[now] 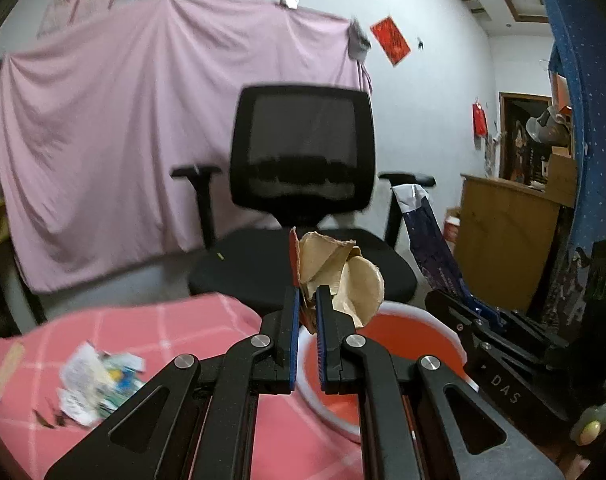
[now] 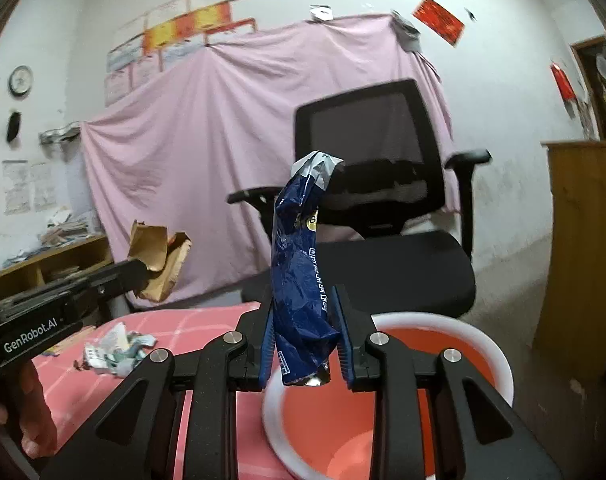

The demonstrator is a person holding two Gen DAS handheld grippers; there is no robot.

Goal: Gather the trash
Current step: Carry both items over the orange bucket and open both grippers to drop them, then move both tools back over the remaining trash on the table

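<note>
With both loads just short of the orange bin (image 2: 499,364), the left tool (image 1: 306,300) clenched brown paper (image 1: 343,276), the right tool (image 2: 305,308) pinched a blue wrapper (image 2: 303,276); each needed centring over it before release.

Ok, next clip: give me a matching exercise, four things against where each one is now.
Things:
1. brown paper scrap
2. blue wrapper
3. crumpled papers
4. orange basin

Places:
A. lying on the pink cloth
B. pinched in the left claw
C. on the table, below both claws
D. clamped in the right claw

Pairs: 1-B, 2-D, 3-A, 4-C
</note>
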